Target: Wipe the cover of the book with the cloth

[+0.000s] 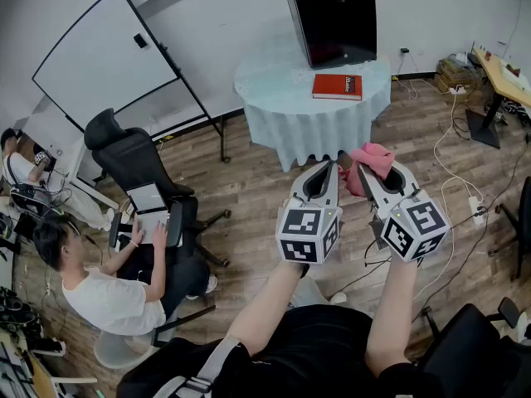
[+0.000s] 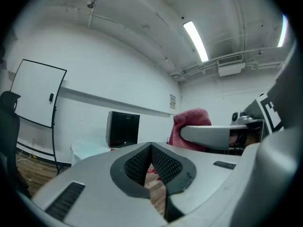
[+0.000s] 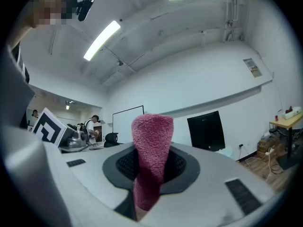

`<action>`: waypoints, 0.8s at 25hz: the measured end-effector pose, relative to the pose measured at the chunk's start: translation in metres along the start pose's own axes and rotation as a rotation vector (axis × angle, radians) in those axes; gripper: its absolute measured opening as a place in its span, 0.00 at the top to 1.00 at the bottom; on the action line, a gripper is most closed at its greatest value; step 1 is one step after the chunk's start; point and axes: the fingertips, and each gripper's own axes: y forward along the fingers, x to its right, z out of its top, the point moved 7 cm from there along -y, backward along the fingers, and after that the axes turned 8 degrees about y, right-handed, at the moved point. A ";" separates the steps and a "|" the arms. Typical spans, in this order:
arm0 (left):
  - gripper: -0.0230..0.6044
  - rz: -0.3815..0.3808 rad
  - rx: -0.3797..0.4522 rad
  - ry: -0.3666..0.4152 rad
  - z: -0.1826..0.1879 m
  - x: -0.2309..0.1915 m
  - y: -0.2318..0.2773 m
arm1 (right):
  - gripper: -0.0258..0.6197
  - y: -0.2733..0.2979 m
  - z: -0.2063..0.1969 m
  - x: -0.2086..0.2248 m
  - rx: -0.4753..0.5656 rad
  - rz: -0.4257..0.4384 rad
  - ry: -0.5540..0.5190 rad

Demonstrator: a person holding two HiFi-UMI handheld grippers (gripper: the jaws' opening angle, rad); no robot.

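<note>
A red book (image 1: 337, 86) lies flat on the round table (image 1: 274, 98) with a pale cloth, ahead of me across the wooden floor. Both grippers are held up in the air, well short of the table. My right gripper (image 1: 358, 169) is shut on a pink cloth (image 1: 373, 157), which sticks up between its pads (image 3: 180, 167) in the right gripper view as a thick pink cloth fold (image 3: 150, 141). My left gripper (image 1: 331, 165) is beside it with its jaws closed together and nothing between them (image 2: 151, 148). The cloth (image 2: 189, 122) also shows in the left gripper view.
A black box (image 1: 332, 19) stands on the table behind the book. A whiteboard (image 1: 99, 56) and an office chair (image 1: 137, 160) stand to the left, where a person (image 1: 99, 293) sits with a laptop. Cables (image 1: 465, 193) run over the floor at right, near a desk (image 1: 508, 75).
</note>
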 end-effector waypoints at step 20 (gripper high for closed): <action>0.94 0.040 -0.039 -0.020 -0.011 -0.008 0.003 | 0.82 -0.004 0.001 0.016 0.051 -0.005 0.063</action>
